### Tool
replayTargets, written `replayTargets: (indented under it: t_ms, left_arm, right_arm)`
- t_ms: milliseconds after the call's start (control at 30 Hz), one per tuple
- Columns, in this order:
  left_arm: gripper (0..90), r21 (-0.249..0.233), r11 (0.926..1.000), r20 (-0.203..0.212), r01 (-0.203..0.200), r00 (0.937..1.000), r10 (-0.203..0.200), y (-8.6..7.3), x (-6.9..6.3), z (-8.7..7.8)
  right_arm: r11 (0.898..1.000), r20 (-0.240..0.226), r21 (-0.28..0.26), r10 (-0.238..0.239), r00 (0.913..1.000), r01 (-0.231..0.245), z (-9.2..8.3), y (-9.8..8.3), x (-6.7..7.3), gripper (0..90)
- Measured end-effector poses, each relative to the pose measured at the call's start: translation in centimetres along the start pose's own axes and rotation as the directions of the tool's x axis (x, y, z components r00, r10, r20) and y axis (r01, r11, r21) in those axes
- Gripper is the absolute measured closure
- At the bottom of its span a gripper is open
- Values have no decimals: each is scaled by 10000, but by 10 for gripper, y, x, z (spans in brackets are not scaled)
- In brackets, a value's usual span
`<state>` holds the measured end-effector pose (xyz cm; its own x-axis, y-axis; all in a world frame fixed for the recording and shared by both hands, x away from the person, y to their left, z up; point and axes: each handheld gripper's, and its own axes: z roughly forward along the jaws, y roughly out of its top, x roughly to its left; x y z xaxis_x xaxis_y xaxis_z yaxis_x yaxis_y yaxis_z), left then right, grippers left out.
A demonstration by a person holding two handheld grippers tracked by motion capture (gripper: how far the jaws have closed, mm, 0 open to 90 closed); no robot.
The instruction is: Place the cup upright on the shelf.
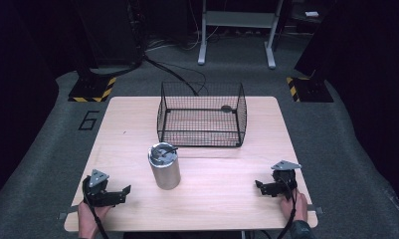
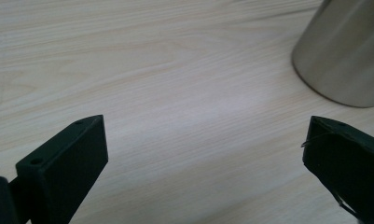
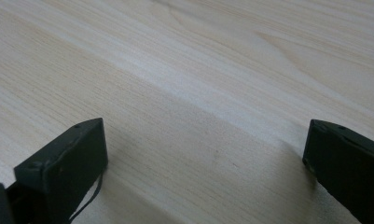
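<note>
On the table [image 1: 137, 119], the canister [image 1: 164, 166] stands before the wire basket [image 1: 202, 115], between the left gripper [image 1: 118, 193] and right gripper [image 1: 261, 186].

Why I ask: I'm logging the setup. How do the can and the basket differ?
The can is solid shiny metal, while the basket is black see-through wire mesh. The can is a narrow upright cylinder with a lid on top; the basket is a wide box, open on top. The can stands nearer the person, the basket farther back. Both rest on the table, apart.
</note>
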<state>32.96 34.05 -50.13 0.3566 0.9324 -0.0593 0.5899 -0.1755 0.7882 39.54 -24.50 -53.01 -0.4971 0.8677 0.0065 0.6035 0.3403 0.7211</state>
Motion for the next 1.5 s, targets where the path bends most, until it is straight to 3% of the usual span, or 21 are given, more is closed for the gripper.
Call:
replayTargets:
  t_ms: [467, 833, 900, 933, 1100, 1500]
  left_arm:
    - [1, -441, 9982, 918, -412, 9948, 451, 12, -27, -6]
    - [0, -929, 9935, 1765, -657, 9809, 813, 31, -52, -9]
    - [0, -995, 9927, 1786, -687, 9802, 857, 32, -54, -9]
    - [0, -933, 9917, 1845, -882, 9773, 1043, 34, -56, -9]
    - [0, -1097, 9886, 2140, -1030, 9688, 1247, 43, -65, -6]
    - [0, -1585, 9815, 2301, -1077, 9626, 1428, 61, -81, 0]
  right_arm:
    - [10000, -16, 13, -40, 10000, 40, 0, 0, 0, 0]
    - [9999, -46, 39, -120, 9999, 121, 0, 0, -1, 0]
    - [9999, -46, 36, -124, 9999, 124, 0, 0, -1, 0]
    - [9999, -44, 39, -124, 9999, 124, 0, 0, -1, 0]
    - [9999, -44, 40, -121, 9999, 121, 0, 0, -1, 0]
    - [9999, -48, 47, -145, 9999, 145, 0, 0, -1, 0]
